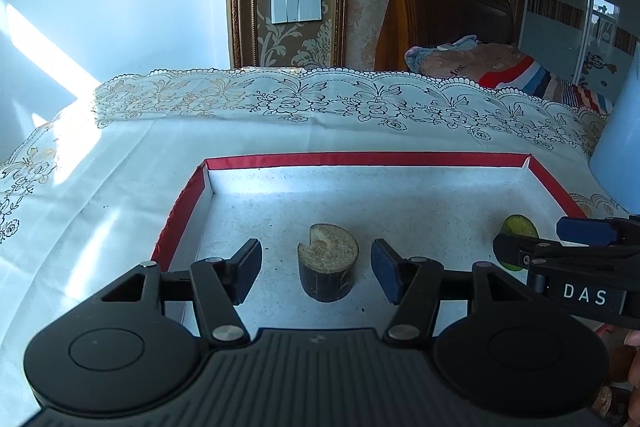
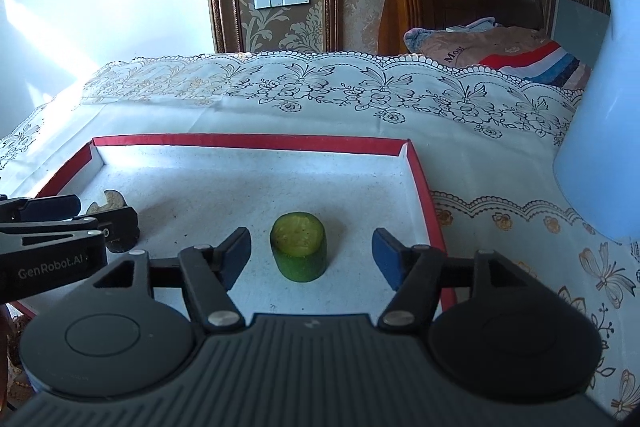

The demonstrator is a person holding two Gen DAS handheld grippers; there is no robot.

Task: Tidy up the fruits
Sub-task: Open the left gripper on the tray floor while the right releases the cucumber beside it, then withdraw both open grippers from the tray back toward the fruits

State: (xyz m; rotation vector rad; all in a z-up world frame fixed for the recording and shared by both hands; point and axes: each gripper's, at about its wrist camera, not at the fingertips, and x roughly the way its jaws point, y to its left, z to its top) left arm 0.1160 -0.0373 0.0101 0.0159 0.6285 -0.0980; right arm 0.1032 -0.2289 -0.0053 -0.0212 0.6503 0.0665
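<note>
A dark-skinned fruit chunk (image 1: 328, 269) with a notched, pale cut top stands upright on the white floor of a red-rimmed tray (image 1: 360, 159), and the left gripper (image 1: 316, 269) has its fingers spread wide to either side of it, gripping nothing. Over to the right in the same tray, a green fruit chunk (image 2: 299, 246) stands upright too, framed by the right gripper (image 2: 310, 255), fingers parted and clear of it. The tray rests on a floral lace cloth (image 2: 320, 95) covering the desk, with a pale blue vase (image 2: 600, 147) just beside it.
</note>
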